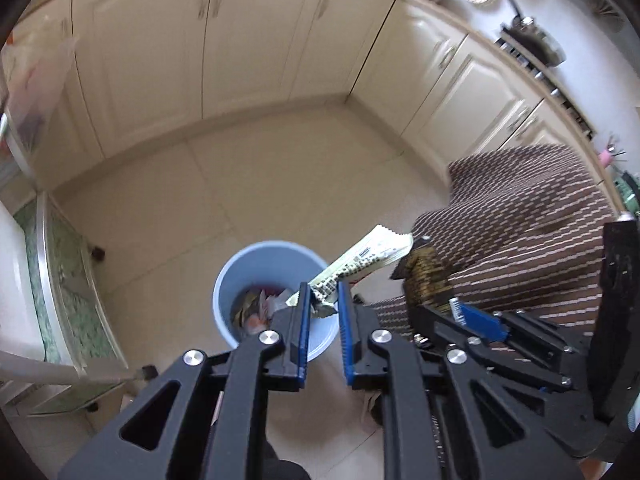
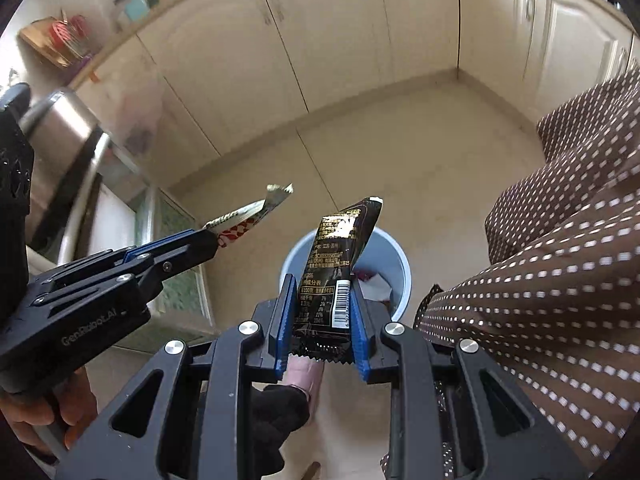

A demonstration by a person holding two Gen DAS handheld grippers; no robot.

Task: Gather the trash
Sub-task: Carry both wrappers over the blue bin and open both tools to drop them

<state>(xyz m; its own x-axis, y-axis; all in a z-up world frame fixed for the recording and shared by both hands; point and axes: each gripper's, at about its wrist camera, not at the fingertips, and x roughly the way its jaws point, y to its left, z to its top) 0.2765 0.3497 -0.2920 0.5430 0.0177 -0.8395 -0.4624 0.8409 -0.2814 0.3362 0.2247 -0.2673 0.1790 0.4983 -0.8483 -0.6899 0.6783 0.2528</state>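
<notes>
Both pairs of my fingers are clenched on trash. My left gripper (image 1: 323, 294) pinches the end of a pale wrapper (image 1: 368, 254) between its blue pads, and my right gripper (image 2: 320, 312) clamps a black wrapper (image 2: 338, 268) by its sides, crimped edge towards the camera. Each points steeply down at the tiled floor (image 1: 280, 168), side by side and close together, over a light blue bin (image 2: 400, 280) that already holds crumpled scraps. The housing of the left gripper reads "GenRobot.AI". On the black wrapper I see gold print, a white barcode and a nutrition table, too small to read. The pale wrapper has green-and-white print with a red patterned patch and a jagged end. My brown dotted clothing (image 2: 560, 280) hangs just beside the bin.
</notes>
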